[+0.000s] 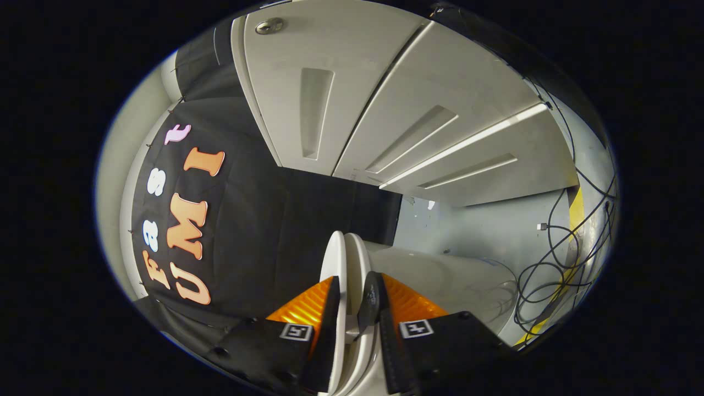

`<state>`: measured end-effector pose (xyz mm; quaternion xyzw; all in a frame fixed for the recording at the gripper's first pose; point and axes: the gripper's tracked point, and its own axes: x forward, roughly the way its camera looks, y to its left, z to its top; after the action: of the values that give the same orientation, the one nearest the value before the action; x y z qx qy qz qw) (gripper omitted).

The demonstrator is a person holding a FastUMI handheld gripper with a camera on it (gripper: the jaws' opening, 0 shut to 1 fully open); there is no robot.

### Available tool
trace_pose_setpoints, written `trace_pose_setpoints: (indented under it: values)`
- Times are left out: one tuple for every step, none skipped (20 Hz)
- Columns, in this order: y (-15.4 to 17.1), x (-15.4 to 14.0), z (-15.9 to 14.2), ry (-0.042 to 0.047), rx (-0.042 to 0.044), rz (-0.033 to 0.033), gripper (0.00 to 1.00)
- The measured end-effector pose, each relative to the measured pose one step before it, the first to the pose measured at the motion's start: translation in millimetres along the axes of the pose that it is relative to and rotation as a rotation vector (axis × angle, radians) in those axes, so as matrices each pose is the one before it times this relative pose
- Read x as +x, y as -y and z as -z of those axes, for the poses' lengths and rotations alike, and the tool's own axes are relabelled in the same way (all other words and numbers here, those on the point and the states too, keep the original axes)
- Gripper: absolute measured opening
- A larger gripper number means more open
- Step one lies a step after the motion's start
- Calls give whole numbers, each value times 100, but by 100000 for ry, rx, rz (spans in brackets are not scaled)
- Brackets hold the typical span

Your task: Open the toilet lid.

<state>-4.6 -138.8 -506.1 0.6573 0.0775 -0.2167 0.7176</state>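
The white, glossy plastic toilet lid (pixel 336 258) is showing its thin rounded edge, standing beside a second white rim of the same shape, the toilet seat (pixel 358 264), and the wide white toilet body (pixel 440 280) is lying beyond. The gripper (pixel 352 300) is pinching these edges: both fingers are pressing on them from each side, with the lid running between the fingers and rising ahead of them
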Motion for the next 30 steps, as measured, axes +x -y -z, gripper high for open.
trace_pose_setpoints:
  values:
    - [169,-128,-10,471,1114,-10,33]
    - [84,-91,-86,460,1172,163,21]
    - [0,113,145,-394,1772,-768,10]
    - [133,-439,-41,469,1125,404,9]
    - [-202,42,32,-75,956,-258,9]
    - [-275,65,-50,0,-681,453,9]
    - [-328,114,-52,252,-1303,80,8]
    - [-687,-250,-124,331,-1359,-550,8]
    - [-950,-88,-95,611,-1856,-1164,8]
    - [-1113,-160,-169,868,-1941,-1209,8]
    - [-1126,-144,-62,645,-2177,-969,8]
    - [-1426,-336,-55,546,-3064,-1229,8]
    - [-1415,-348,-4,353,-3426,-756,8]
    - [-1251,-471,-62,308,-3552,-450,8]
    - [-1200,-304,-75,87,-2863,-475,8]
    - [-1375,-192,-3,192,-2877,-633,8]
    - [-1409,-202,-95,259,-2808,-670,8]
    - [-1362,-209,-28,311,-2406,-754,8]
    - [-1600,-216,-161,909,-2553,-1001,8]
    - [-1620,-252,-68,1069,-2222,-998,8]
    - [-1742,-27,-186,1227,-1968,-1059,8]
    - [-1330,223,-247,1377,-2534,-327,8]
    - [-1220,415,-452,2348,-3200,-138,8]
    - [-1323,521,-338,1986,-3701,-603,8]
    - [-1179,346,-386,2294,-3620,-376,8]
    - [-1400,155,-339,1775,-3307,-902,8]
    - [-1228,-211,4,149,-2833,-1166,8]
    - [-952,-59,-161,459,-1716,-295,8]
    - [-723,72,-152,796,-1309,-143,8]
    - [-715,37,-26,-86,-1432,71,8]
